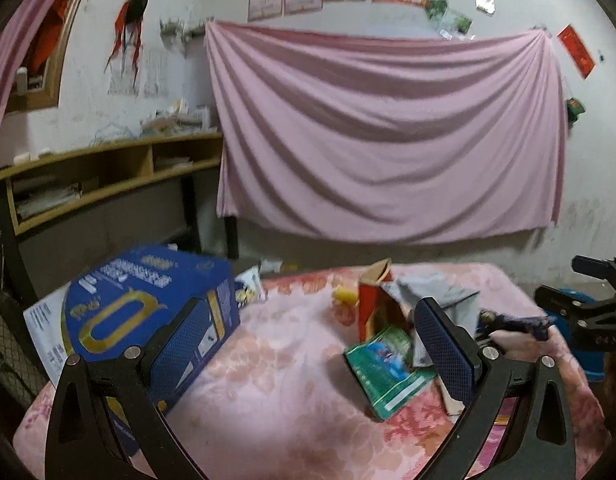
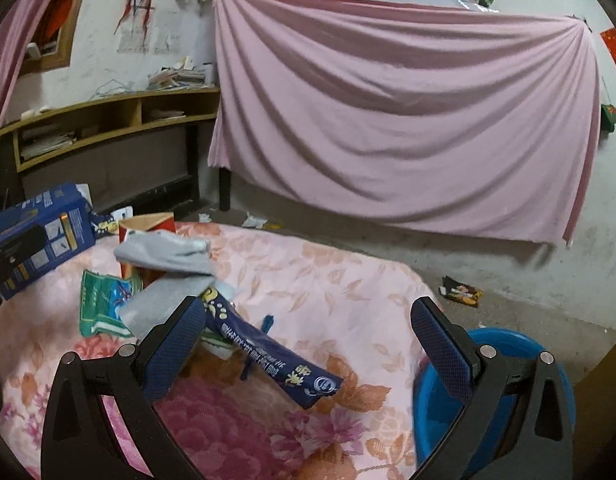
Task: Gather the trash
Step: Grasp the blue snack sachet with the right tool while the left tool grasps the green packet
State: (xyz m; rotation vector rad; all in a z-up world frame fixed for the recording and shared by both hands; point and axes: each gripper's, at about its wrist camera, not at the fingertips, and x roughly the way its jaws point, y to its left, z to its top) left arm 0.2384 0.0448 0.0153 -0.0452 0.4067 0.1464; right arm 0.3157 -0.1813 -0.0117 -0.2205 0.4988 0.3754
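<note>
Trash lies scattered on the pink flowered table cover [image 2: 327, 280]. We note a long dark-blue wrapper [image 2: 268, 356] between the fingers of the right tongs [image 2: 308, 340], nearer the left finger; whether that finger touches it we cannot tell. Its long axis runs diagonally, from upper left by the left finger down to lower right, near end apparently lifted off the cloth. Right tongs are spread wide, pinching nothing. A blue tub [image 2: 507, 344] sits just right of them, beyond the table edge; prob. the collection bin, in our judgement.

Left tongs [image 1: 311, 344] are also spread, empty. A big blue box [image 1: 148, 312] stands at their left finger; a green packet [image 1: 383, 372] and red carton [image 1: 375, 312] lie near their right finger, with grey cloth [image 2: 168, 256] draped over the carton.

Right hand is nearer the wrapper; next move calls for closing across its width.

Writing: wrapper shows yellow chars. and a round logo, box a large gold emblem; neither legible.
</note>
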